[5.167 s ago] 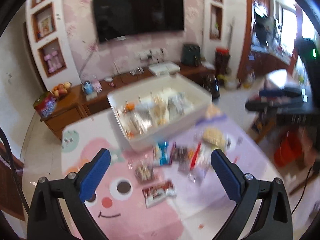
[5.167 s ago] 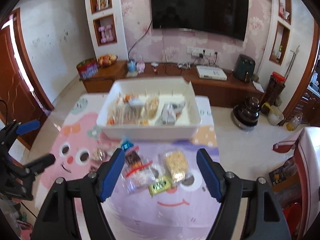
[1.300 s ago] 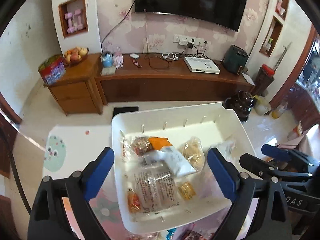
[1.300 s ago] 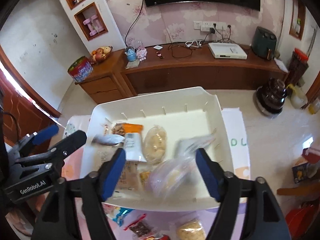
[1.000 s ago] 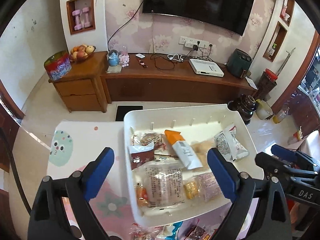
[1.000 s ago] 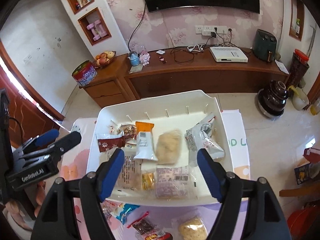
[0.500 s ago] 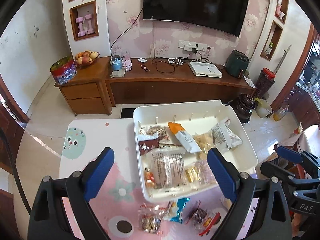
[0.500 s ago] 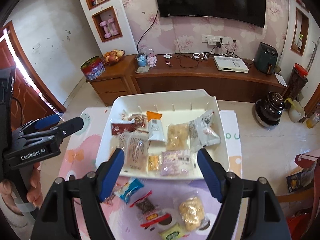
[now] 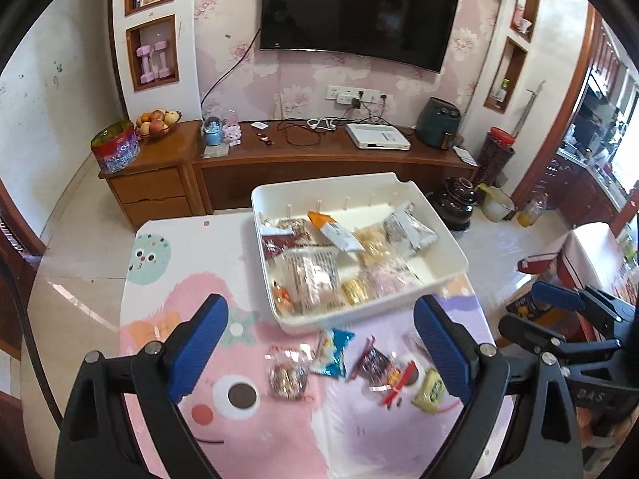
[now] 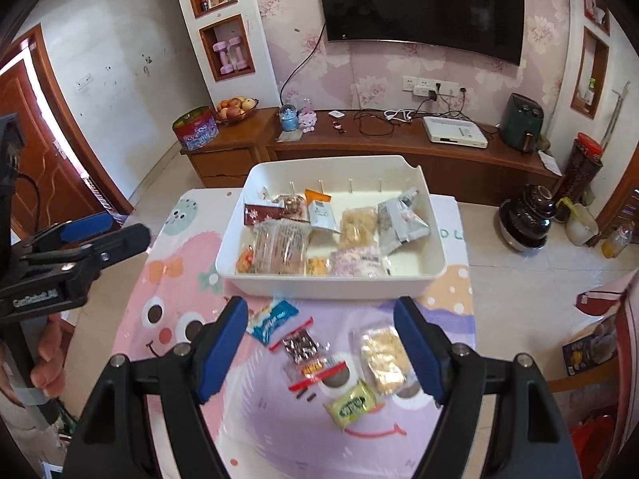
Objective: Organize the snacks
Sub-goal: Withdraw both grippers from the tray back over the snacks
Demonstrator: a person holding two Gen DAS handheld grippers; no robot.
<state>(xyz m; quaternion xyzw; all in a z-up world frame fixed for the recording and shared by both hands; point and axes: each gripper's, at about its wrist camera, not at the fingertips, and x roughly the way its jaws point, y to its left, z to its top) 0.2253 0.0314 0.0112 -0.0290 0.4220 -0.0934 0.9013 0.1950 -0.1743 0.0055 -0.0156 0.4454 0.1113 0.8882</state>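
A white tray (image 9: 339, 191) (image 10: 327, 289) sits at the far side of the cartoon mat and holds several snack packets. Loose on the mat in front of it lie a blue packet (image 9: 331, 349) (image 10: 271, 319), a dark red-striped packet (image 9: 379, 367) (image 10: 307, 353), a green packet (image 9: 429, 389) (image 10: 353, 401), a clear packet of brown sweets (image 9: 287, 375) and a clear bag of pale crackers (image 10: 383, 351). My left gripper (image 9: 319, 319) (image 10: 88, 227) hangs open and empty above the mat's left part. My right gripper (image 10: 320, 311) (image 9: 551, 307) hangs open and empty above the loose packets.
The pink and purple mat (image 9: 279, 431) covers a low table with tiled floor around it. A wooden TV cabinet (image 9: 319, 159) runs along the far wall. A dark pot (image 10: 527, 219) stands on the floor at right. A person's hand (image 10: 44, 359) holds the left gripper's handle.
Both grippers have drawn back and risen from over the tray. The tray now looks smaller and farther, and the loose packets in front of it have come into view.
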